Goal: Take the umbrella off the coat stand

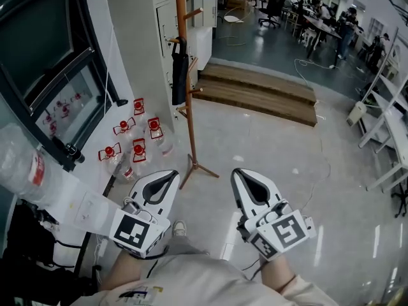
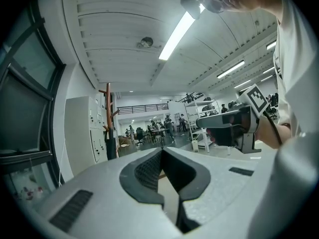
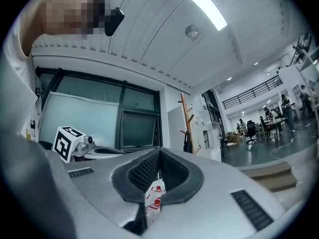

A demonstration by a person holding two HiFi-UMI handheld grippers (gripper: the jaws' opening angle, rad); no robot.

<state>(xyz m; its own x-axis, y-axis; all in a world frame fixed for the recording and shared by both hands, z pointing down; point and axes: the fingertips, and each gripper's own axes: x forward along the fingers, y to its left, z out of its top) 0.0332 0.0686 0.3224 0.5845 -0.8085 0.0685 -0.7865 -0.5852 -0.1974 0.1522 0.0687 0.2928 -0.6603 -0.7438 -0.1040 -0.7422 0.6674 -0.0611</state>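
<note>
A wide grey floor (image 1: 287, 164) stretches towards a low wooden step (image 1: 261, 89) and an open-plan office beyond. A tall wooden coat stand (image 1: 189, 107) rises beside white lockers (image 1: 164, 18) at the left. The black umbrella (image 1: 180, 69), folded, hangs from one of the stand's pegs, part-way up the pole. It is well ahead of the person holding the left gripper (image 1: 171, 176) and the right gripper (image 1: 239, 174). Each gripper has its fingers pressed together on nothing, and both are held low and side by side, pointing towards the stand. A cluster of red-capped bottles (image 1: 137, 148) sits on the floor near the stand's feet (no part of the job, it seems). The task appears barely begun. The umbrella is untouched, and crossing to it, opening a gripper, taking hold and lifting it off the peg all remain.
</note>
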